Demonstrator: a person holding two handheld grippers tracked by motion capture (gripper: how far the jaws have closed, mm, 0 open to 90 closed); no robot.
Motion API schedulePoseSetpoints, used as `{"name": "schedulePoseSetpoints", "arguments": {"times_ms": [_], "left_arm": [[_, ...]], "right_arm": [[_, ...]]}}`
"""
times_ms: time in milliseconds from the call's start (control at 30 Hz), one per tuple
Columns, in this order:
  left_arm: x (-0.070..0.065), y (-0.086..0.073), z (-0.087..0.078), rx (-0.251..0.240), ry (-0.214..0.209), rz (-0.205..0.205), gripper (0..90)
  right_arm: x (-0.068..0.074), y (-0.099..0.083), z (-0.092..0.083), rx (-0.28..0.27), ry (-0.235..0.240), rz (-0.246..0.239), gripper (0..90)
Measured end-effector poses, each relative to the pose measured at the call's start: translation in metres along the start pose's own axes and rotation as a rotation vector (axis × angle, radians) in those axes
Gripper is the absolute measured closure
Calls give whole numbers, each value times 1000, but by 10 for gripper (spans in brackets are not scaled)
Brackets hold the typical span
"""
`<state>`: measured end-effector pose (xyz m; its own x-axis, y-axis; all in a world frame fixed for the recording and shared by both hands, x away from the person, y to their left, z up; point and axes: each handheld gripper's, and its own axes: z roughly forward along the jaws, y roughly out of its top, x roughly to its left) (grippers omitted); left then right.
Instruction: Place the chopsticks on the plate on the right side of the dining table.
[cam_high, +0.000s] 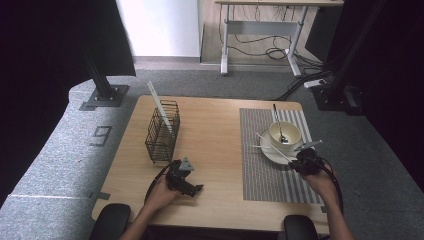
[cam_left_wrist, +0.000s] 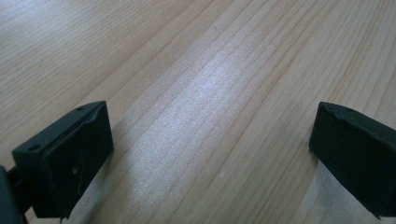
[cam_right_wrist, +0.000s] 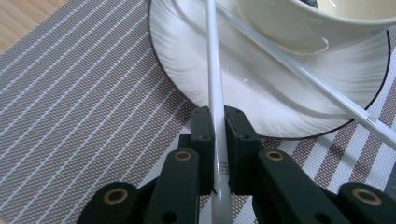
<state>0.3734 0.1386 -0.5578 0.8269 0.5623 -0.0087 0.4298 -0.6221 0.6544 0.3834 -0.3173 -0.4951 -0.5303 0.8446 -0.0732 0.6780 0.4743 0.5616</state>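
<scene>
Crossing chopsticks (cam_right_wrist: 299, 70) lean against bowl (cam_right_wrist: 308, 23) on plate (cam_right_wrist: 243, 79).

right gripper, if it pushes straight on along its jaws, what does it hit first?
Likely the white plate: the right gripper, shut on a white chopstick, points over the striped placemat at the plate's near rim. The bowl sits beyond. Height above the mat is unclear.

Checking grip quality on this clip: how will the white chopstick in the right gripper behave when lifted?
The chopstick looks straight and stiff, so it probably won't droop. Its glossy surface may slip or pivot, since the right gripper pinches it near one end. Thin, so likely light.
</scene>
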Motion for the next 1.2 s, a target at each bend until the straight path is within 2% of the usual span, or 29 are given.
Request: {"name": "schedulePoseSetpoints", "arguments": {"times_ms": [500, 833, 1100, 1200], "left_arm": [[0, 0, 0, -1, 1, -1, 0], [0, 0, 0, -1, 1, -1, 0], [0, 0, 0, -1, 1, -1, 0], [0, 0, 0, -1, 0, -1, 0]], "right_arm": [[-20, -4, 8, 56, -30, 5, 793], [-32, -5, 11, 57, -60, 30, 738], [-35, -6, 11, 53, -80, 40, 645], [-35, -6, 11, 45, -105, 39, 571]]}}
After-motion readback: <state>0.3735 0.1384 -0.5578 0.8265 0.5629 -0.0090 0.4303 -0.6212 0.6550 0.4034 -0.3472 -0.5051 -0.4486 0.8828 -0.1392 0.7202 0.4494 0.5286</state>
